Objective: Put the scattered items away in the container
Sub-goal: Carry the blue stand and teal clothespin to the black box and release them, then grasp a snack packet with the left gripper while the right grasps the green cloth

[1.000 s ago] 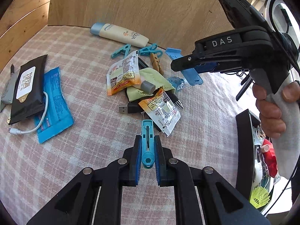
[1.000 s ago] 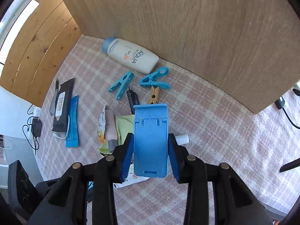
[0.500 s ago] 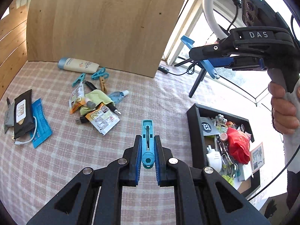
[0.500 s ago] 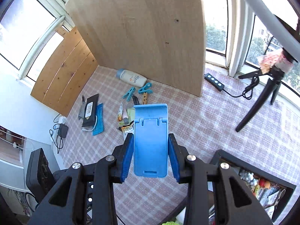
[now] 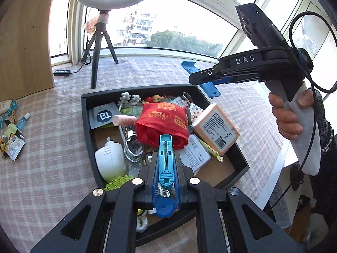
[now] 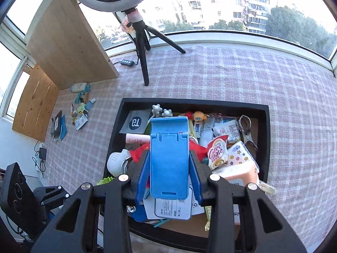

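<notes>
Above the black tray (image 5: 87, 126), crowded with a red bag (image 5: 164, 118) and a white charger (image 5: 109, 158), my left gripper (image 5: 165, 164) pinches a teal clothespin (image 5: 165, 158) between its pads; my right gripper (image 6: 169, 164) clamps a blue folding phone stand (image 6: 169, 158) upright over the same tray (image 6: 267, 139); off on the checked cloth (image 6: 210, 78), more clothespins (image 6: 81, 97) and sachets (image 6: 80, 120) lie scattered near the wooden board (image 6: 69, 50).

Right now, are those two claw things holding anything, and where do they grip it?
Yes. The left gripper pinches a teal clothes peg by its sides near the rear end. The right gripper clamps a blue folding phone stand by its long edges.
</notes>
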Available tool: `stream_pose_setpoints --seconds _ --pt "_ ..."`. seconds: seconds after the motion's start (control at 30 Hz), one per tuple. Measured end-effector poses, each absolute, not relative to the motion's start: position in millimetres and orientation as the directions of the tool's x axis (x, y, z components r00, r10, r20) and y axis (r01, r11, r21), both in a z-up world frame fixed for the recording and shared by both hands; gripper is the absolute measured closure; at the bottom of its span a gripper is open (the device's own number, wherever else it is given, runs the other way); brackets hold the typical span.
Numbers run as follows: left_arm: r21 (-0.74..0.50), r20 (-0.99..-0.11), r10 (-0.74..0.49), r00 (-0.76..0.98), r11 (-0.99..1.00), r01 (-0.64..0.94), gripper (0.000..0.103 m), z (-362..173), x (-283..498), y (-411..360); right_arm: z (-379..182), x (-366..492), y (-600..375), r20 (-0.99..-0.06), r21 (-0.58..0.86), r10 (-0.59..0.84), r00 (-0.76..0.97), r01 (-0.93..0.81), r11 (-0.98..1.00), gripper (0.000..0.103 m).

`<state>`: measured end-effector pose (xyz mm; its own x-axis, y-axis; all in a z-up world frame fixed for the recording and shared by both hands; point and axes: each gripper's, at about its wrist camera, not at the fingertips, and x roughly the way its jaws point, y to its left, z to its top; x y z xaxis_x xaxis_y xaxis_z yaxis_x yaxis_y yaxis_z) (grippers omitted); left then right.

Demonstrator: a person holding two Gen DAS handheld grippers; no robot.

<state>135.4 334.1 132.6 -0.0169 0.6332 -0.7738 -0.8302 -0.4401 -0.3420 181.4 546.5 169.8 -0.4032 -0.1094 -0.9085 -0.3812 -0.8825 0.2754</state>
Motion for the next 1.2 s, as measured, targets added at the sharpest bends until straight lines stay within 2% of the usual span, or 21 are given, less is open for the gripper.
stream_pose_setpoints --seconds 0.17,0.33,0.4,0.43,0.8,1.2 --pt "-0.341 -0.779 0.626 0.028 -0.387 -0.857 0.092 129 162 356 143 246 551 -0.932 0.26 -0.106 -0.345 -0.439 -0.86 0.068" --pt "-0.332 -0.789 0.614 0.035 -0.378 -0.864 0.09 126 169 364 131 275 539 -0.936 0.257 -0.116 -0.332 -0.42 -0.871 0.066" --pt "-0.311 -0.802 0.597 0.008 -0.405 -0.86 0.065 125 167 365 134 276 537 -0.935 0.249 -0.106 -0.338 -0.415 -0.875 0.055" --pt "-0.316 -0.796 0.605 -0.001 -0.416 -0.853 0.045 126 166 363 137 276 537 -0.932 0.242 -0.092 -0.351 -0.414 -0.878 0.051" --pt "-0.331 -0.792 0.602 -0.104 -0.565 -0.756 0.045 123 109 310 164 213 507 -0.904 0.241 -0.099 -0.416 -0.305 -0.921 0.051" --pt "-0.3 -0.807 0.507 -0.303 -0.794 -0.528 0.045 109 7 207 158 87 404 -0.884 0.244 -0.206 -0.42 -0.039 -0.969 0.052"
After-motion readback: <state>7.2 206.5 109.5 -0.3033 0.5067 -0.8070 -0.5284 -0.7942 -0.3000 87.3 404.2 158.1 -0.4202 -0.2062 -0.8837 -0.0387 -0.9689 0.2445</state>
